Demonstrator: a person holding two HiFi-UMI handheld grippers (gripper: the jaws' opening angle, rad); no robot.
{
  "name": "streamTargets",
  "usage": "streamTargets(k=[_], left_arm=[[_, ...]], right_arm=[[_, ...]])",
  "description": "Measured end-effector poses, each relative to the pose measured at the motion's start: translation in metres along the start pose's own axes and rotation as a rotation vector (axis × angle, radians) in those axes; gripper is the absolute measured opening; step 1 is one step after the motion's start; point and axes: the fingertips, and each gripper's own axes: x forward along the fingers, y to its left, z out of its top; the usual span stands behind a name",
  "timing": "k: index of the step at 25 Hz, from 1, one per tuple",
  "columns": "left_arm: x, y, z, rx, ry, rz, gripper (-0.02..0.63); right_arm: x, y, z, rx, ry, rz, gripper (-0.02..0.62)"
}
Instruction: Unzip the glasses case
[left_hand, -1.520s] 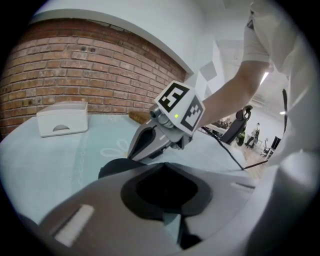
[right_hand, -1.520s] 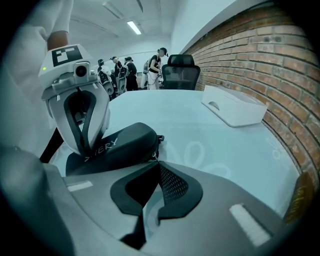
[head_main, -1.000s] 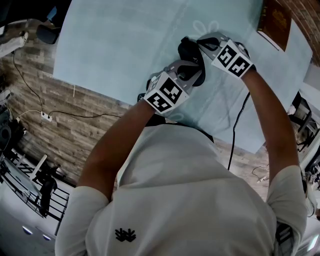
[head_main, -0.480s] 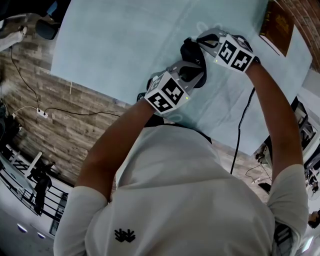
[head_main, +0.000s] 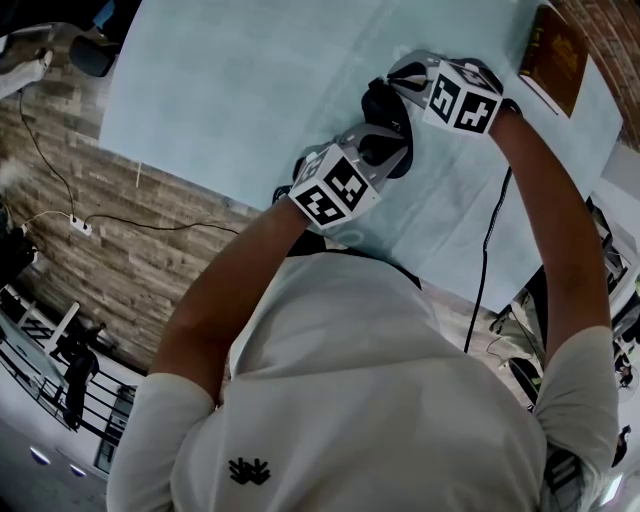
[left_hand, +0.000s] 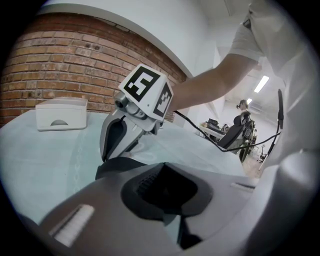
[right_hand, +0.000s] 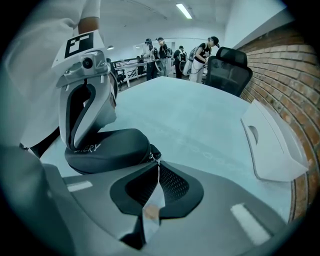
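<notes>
A black glasses case (head_main: 375, 104) lies on the pale blue table (head_main: 230, 80). My left gripper (head_main: 386, 146) clamps the case's near end from above; in the right gripper view its fingers (right_hand: 76, 120) straddle the case (right_hand: 107, 147). My right gripper (head_main: 396, 80) is at the far end, its jaws closed on the small zipper pull (right_hand: 152, 156) at the case's tip. In the left gripper view the case (left_hand: 114, 167) shows just past my jaws, and the right gripper (left_hand: 107, 156) comes down onto it.
A white box (right_hand: 272, 145) lies by the brick wall, and a brown book (head_main: 555, 45) sits at the table's far corner. A black cable (head_main: 490, 240) hangs from the right gripper. An office chair (right_hand: 227, 70) and several people stand beyond the table.
My right gripper has shifted a little toward the far side of the table along the case. The left gripper has stayed in place on the case.
</notes>
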Motion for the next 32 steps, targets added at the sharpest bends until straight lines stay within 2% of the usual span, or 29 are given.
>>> streamTargets(k=[10, 16, 18, 22, 24, 28, 32], left_arm=[[0.001, 0.001, 0.000, -0.005, 0.001, -0.007, 0.054], [0.000, 0.002, -0.001, -0.041, 0.010, -0.001, 0.054], [-0.001, 0.003, 0.001, -0.047, -0.002, 0.006, 0.054], [-0.003, 0.002, 0.003, -0.113, -0.029, 0.004, 0.055], [-0.004, 0.002, 0.002, -0.121, -0.028, 0.009, 0.055], [-0.007, 0.004, -0.004, -0.106, -0.024, 0.033, 0.057], [-0.022, 0.005, 0.001, -0.133, -0.055, 0.083, 0.057]], right_arm=[[0.003, -0.002, 0.006, -0.120, 0.072, 0.042, 0.011], [0.005, -0.005, 0.006, -0.070, 0.049, 0.023, 0.020], [0.004, -0.011, 0.005, -0.011, 0.016, -0.026, 0.019], [-0.013, -0.028, -0.006, 0.219, -0.082, -0.146, 0.020], [-0.025, -0.028, -0.019, 0.317, -0.132, -0.200, 0.019], [-0.045, 0.002, -0.048, 0.453, -0.168, -0.291, 0.017], [-0.068, 0.048, -0.066, 0.595, -0.226, -0.374, 0.014]])
